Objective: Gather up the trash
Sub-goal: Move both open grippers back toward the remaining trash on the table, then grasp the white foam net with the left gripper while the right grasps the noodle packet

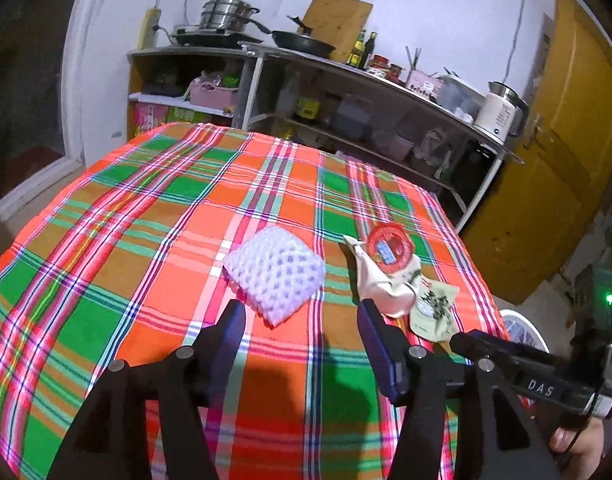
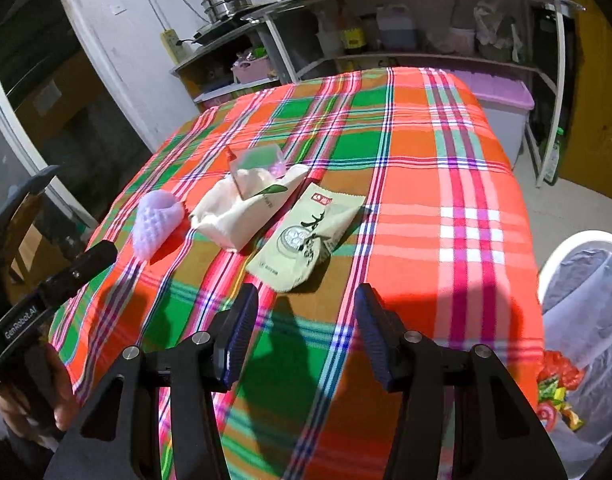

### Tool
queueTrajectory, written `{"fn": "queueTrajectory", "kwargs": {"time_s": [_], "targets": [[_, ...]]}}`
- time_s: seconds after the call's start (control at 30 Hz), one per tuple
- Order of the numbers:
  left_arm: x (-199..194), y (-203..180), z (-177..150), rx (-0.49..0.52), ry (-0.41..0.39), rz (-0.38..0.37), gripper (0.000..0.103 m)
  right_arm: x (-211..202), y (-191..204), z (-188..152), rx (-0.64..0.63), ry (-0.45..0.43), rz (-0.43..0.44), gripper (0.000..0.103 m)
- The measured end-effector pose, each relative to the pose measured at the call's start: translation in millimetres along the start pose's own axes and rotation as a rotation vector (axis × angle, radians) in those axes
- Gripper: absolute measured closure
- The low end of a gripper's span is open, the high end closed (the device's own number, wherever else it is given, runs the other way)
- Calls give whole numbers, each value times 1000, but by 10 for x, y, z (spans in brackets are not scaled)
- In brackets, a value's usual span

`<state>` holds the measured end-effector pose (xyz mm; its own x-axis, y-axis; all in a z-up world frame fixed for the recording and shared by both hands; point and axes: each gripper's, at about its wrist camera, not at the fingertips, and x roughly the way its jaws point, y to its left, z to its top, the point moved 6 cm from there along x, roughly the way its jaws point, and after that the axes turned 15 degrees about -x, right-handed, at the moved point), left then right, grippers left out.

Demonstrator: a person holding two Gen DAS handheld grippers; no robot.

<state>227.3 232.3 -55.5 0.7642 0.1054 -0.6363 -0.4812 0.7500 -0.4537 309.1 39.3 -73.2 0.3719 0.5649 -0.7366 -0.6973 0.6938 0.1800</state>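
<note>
On the plaid tablecloth (image 1: 146, 240) lie several bits of trash. A white foam fruit net (image 1: 274, 274) (image 2: 156, 218) lies just beyond my left gripper (image 1: 300, 312), which is open with nothing between its fingers. To its right are a crumpled white tissue pack (image 1: 379, 280) (image 2: 242, 210) with a red-lidded clear cup (image 1: 389, 249) (image 2: 258, 164) on it, and a pale green snack wrapper (image 1: 433, 312) (image 2: 306, 236). My right gripper (image 2: 306, 300) is open and empty, just short of the green wrapper.
A white bin with a liner (image 2: 585, 320) (image 1: 521, 328) stands beside the table's right edge, with colourful wrappers inside. Kitchen shelves (image 1: 345, 92) with pots, bottles and a kettle (image 1: 501, 112) stand behind the table. A yellow door (image 1: 553, 160) is at the right.
</note>
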Motion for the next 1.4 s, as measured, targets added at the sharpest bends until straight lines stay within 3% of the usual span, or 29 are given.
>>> {"fn": "queueTrajectory", "kwargs": {"time_s": [0.23,0.43,0.67,0.93,1.03,1.4], "targets": [[202,7,104,-50,9,29,44,81,-22,126,13,-13,6,59],[406,63,158,-105,20,84,41,191,-3,151,-8,8,-6,82],[608,118,148,-100,38,154,41,126,-40,124,-18,-17,3,86],[583,89,97,-52,32,159,69,0,-126,58,-7,-40,-1,87],[517,70,59,-40,29,146,75,-78,-152,10,-4,-50,-8,87],[54,-212,-192,44,-4,67,82,-511,-207,-197,24,-98,-40,87]]}}
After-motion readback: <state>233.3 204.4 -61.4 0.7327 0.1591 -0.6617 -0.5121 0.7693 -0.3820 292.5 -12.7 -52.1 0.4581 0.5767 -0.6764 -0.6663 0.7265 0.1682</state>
